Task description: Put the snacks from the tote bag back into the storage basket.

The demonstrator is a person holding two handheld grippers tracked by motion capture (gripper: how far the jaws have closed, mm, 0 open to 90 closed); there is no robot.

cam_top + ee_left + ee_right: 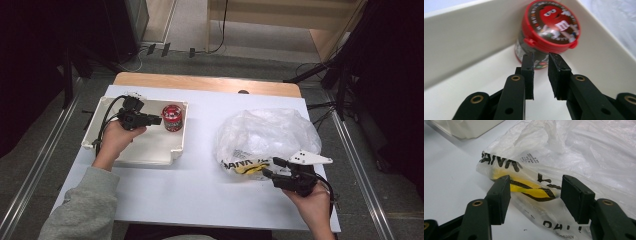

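A small candy jar (pixel 172 118) with a red lid stands in the far right corner of a white tray (pixel 150 159). My left gripper (pixel 159 120) reaches into the tray and points at it. In the left gripper view the jaws (pixel 541 56) stand a little apart with nothing between them, just short of the jar (pixel 551 25). A crumpled clear plastic bag (pixel 267 132) lies at the right of the table. My right gripper (pixel 270 167) is at its near edge. Its jaws (pixel 536 182) stand wide apart, with the bag's printed edge and a yellow and black thing (pixel 531 190) inside it between them.
The tray's walls (pixel 461 42) close in on the jar from two sides. The white tabletop (pixel 200 175) lies between tray and bag. A corner of the tray (pixel 469 127) appears in the right gripper view. Metal rails and cables run along the floor around the table.
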